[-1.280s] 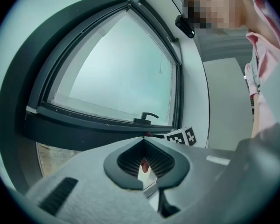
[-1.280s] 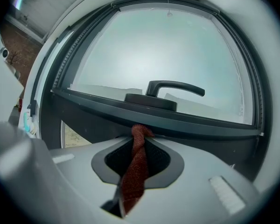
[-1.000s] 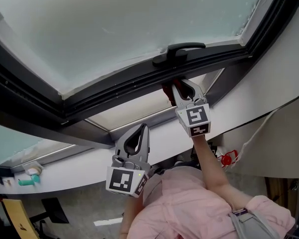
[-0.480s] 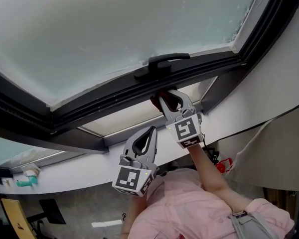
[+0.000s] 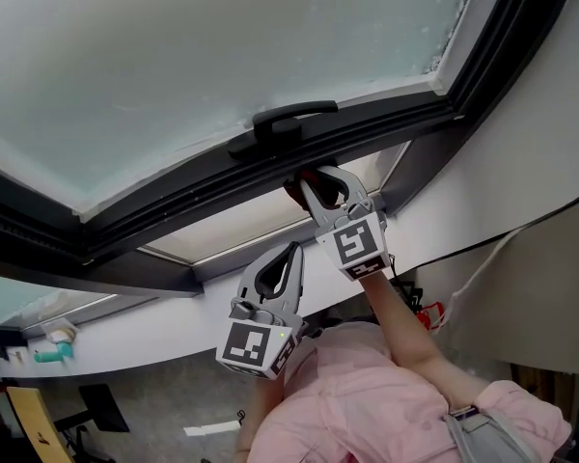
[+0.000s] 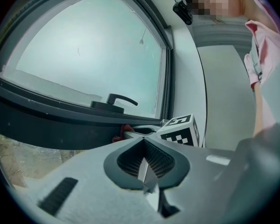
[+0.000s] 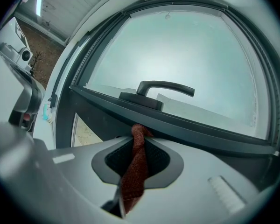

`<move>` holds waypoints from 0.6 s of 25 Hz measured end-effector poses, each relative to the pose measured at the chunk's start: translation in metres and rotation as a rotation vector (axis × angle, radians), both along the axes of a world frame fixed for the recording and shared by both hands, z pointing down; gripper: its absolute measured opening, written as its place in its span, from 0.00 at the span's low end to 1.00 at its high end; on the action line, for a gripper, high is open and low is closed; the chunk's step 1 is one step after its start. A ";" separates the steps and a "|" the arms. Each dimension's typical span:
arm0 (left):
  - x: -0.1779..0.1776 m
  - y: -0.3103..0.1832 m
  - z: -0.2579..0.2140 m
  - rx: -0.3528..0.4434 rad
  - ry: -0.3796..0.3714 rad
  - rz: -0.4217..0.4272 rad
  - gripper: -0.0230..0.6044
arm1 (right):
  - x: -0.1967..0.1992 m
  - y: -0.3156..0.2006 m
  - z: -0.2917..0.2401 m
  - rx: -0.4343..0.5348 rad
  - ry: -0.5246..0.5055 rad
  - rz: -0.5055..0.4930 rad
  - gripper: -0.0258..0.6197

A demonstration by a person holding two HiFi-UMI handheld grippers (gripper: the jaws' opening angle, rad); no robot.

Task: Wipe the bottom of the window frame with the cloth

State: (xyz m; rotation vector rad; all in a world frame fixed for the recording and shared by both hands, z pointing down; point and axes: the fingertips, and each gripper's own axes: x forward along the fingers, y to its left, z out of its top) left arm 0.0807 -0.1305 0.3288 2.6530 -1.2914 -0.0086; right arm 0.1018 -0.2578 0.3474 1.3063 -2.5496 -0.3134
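Note:
My right gripper (image 5: 304,183) is shut on a dark red cloth (image 7: 134,171), whose bunched tip (image 5: 295,187) presses against the underside of the dark bottom rail of the open window frame (image 5: 270,167), just below the black handle (image 5: 280,122). In the right gripper view the cloth runs up between the jaws to the rail (image 7: 177,122) under the handle (image 7: 161,90). My left gripper (image 5: 288,256) hangs lower and to the left, shut with nothing in it. From the left gripper view the right gripper's marker cube (image 6: 181,129) and a bit of red cloth (image 6: 122,132) show beneath the rail.
Frosted glass (image 5: 222,46) fills the sash above the rail. A white sill (image 5: 154,321) curves below, with a small teal object (image 5: 50,354) at its far left. A person's pink sleeve (image 5: 367,394) is at the bottom. A white wall (image 5: 531,133) rises on the right.
The right gripper with the cloth has slid leftward along the bottom rail, staying under the handle. The left gripper stayed low, shifting slightly right in view.

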 end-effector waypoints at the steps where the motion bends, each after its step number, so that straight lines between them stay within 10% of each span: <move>1: 0.003 -0.001 -0.001 0.002 0.000 0.001 0.03 | 0.002 -0.002 0.000 0.000 0.002 0.003 0.13; 15: 0.018 0.001 0.007 -0.024 -0.006 0.008 0.03 | 0.007 -0.007 -0.001 0.022 0.031 0.008 0.13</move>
